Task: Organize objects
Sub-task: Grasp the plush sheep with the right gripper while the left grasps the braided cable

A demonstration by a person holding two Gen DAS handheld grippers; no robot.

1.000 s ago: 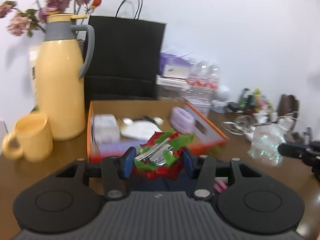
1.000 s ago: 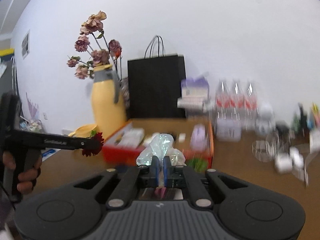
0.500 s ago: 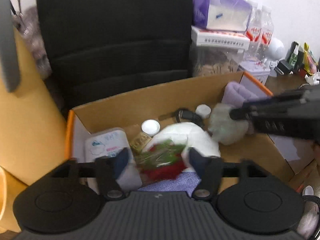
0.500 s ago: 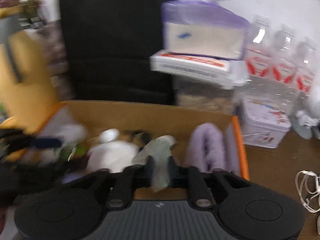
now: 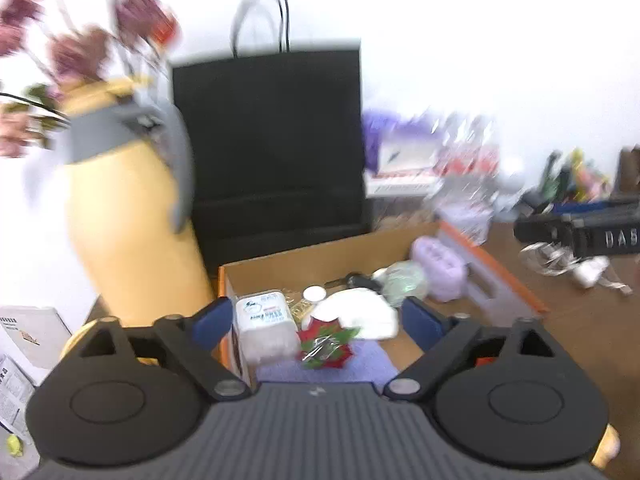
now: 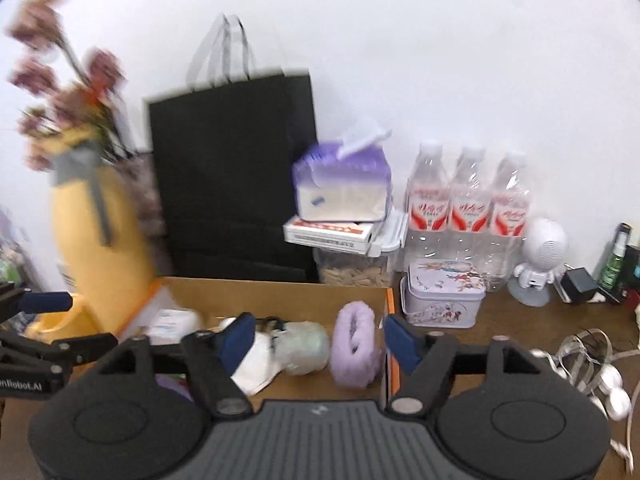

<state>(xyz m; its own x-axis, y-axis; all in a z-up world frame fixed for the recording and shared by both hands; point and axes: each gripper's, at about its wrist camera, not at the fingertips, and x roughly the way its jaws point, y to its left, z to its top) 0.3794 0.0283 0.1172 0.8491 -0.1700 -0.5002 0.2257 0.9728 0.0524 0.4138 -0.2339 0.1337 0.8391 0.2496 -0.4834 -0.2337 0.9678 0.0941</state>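
hovering with its blue-padded jaws spread wide and holding nothing, the left gripper sits over an orange-edged cardboard box, where a red and green foil-wrapped flower clip lies on a lilac cloth at 6 o'clock inside. the right gripper is likewise released and empty above the same box, with a crumpled pale green plastic wrap resting between a white cloth and a fuzzy purple roll at its 3 o'clock. a yellow thermos jug stands beside the box at 9 o'clock.

One cardboard box, one black paper bag, one yellow jug, three water bottles, one tin, two hand-held grippers.
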